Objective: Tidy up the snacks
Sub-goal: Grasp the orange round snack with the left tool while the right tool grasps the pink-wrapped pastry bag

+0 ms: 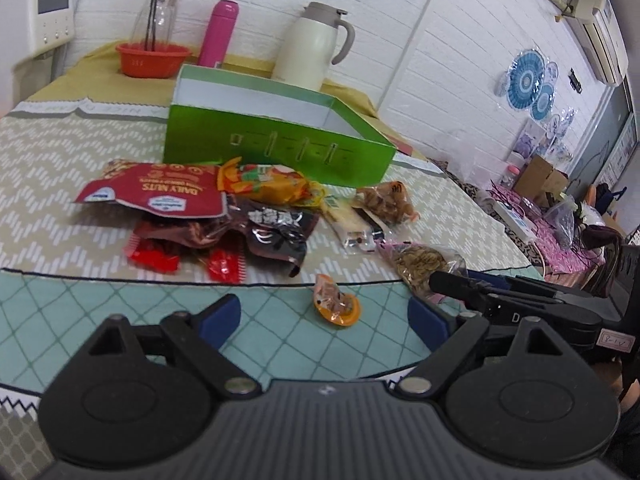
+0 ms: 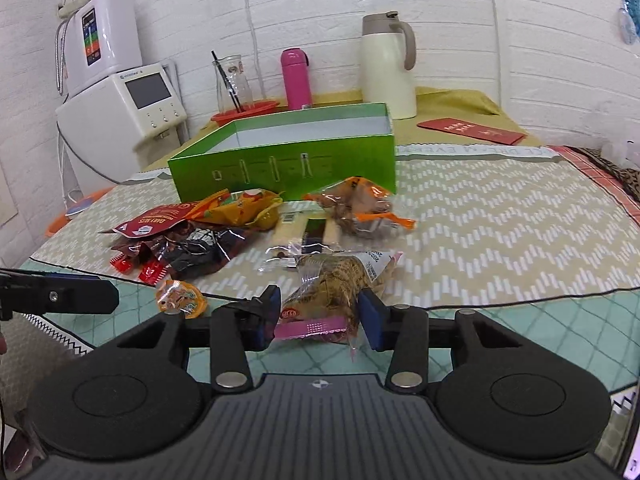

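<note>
In the left wrist view, the left gripper (image 1: pixel 324 320) stands wide open and empty above the teal cloth, and the small orange snack cup (image 1: pixel 337 305) lies between its fingers toward 12 o'clock, with the green box (image 1: pixel 276 148) farther behind at 12 o'clock. In the right wrist view, the right gripper (image 2: pixel 318 316) is nearer to its target: the seed bag with pink seal (image 2: pixel 332 288) sits between the blue pads (image 2: pixel 370 314), its long axis running from 6 to 1 o'clock. The jaws stand close on both sides, but I cannot tell if they already press it.

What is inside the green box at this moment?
The green box shows only bare white inner walls, with no snack above its rim. Its floor is hidden behind the front wall in both views.
</note>
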Available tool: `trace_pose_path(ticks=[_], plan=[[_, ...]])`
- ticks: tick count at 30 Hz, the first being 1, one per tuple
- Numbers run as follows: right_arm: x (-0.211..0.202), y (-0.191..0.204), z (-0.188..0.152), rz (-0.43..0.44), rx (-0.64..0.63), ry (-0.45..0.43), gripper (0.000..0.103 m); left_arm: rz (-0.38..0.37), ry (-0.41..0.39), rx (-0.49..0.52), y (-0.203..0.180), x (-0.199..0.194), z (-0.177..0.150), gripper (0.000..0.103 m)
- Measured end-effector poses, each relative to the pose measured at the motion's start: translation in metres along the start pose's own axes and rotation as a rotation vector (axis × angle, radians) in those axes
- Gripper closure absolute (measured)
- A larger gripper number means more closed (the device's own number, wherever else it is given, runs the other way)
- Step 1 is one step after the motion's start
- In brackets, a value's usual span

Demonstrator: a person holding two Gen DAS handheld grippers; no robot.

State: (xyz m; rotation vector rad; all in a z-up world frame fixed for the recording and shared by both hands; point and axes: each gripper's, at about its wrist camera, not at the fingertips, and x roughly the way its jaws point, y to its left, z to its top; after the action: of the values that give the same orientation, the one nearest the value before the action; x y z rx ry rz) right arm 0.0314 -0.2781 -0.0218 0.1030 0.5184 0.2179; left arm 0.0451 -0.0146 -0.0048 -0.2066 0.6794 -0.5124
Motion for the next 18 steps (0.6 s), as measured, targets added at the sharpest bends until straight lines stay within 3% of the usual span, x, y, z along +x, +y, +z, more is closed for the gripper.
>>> trace_pose_path(ticks=[4, 9, 10, 12, 15, 18], plan=[[-0.010, -0.001, -0.004, -0.007, -0.002, -0.023, 0.024, 0.004, 0.028, 0.025, -0.008, 0.015, 0.001, 0.013], [-0.017, -0.001, -0.001, -0.021, -0.016, -0.054, 0.007, 0.043, 0.040, 0.073, -0.016, 0.037, 0.009, 0.017], [-0.018, -0.002, -0.001, -0.029, -0.021, -0.057, 0.005, 0.050, 0.044, 0.085, -0.017, 0.041, 0.009, 0.028], [-0.019, -0.003, -0.002, -0.043, -0.024, -0.054, 0.001, 0.044, 0.073, 0.097, -0.019, 0.050, 0.010, 0.039], [-0.018, -0.006, -0.003, -0.048, -0.018, -0.049, 0.000, 0.058, 0.080, 0.117, -0.022, 0.055, 0.009, 0.042], [-0.015, -0.006, -0.003, -0.040, -0.014, -0.042, 0.000, 0.079, 0.083, 0.141, -0.025, 0.055, 0.007, 0.063]])
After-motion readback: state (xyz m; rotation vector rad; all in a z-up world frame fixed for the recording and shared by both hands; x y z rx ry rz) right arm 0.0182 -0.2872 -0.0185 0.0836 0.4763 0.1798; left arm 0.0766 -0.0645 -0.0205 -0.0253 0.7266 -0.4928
